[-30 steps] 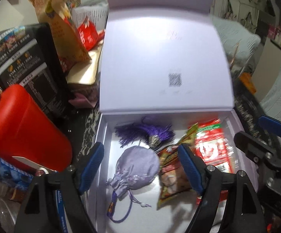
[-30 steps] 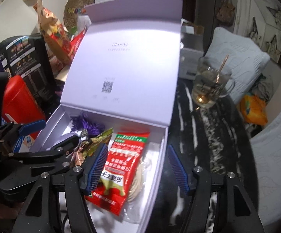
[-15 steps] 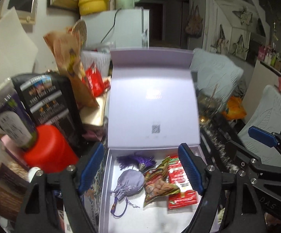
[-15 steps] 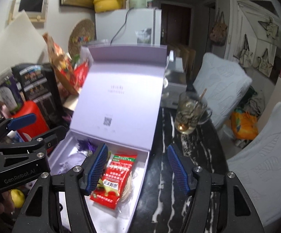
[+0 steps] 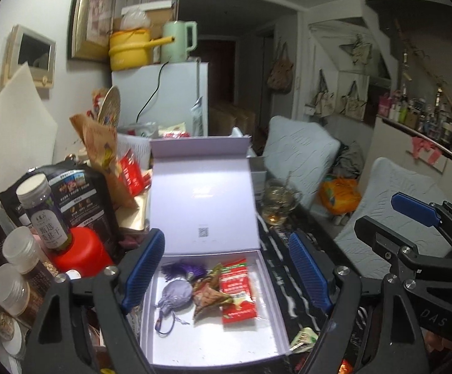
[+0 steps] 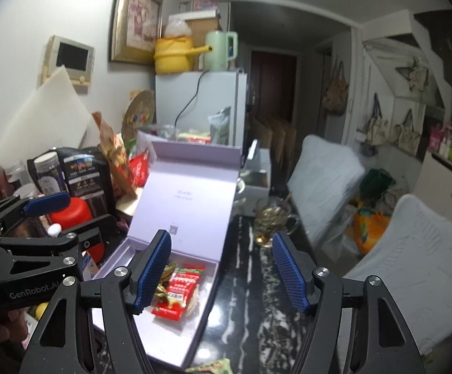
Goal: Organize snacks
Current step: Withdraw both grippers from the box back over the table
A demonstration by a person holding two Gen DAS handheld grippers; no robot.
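A lilac gift box (image 5: 269, 318) lies on the table with its lid (image 5: 204, 199) standing open. Inside lie a red snack packet (image 5: 236, 290), a brown and green packet (image 5: 208, 296), a lilac pouch (image 5: 176, 293) and a purple tassel (image 5: 182, 271). My left gripper (image 5: 227, 268) hangs above the box; its jaws are opening with nothing between them. My right gripper (image 6: 221, 269) hovers over the box's right wall (image 6: 208, 293), near the red packet (image 6: 179, 293). Its jaws are also opening and hold nothing.
Left of the box crowd a red canister (image 5: 79, 252), a labelled jar (image 5: 45, 212), black snack bags (image 5: 82, 199) and a brown paper bag (image 5: 101, 149). A glass mug of tea (image 6: 269, 221) stands on the dark marble table (image 6: 257, 311). A green packet (image 5: 303, 339) lies beside the box.
Both grippers have risen and drawn back from the box, and both views have tilted up, so the box looks smaller and more of the room shows. The jaws stand slightly wider.
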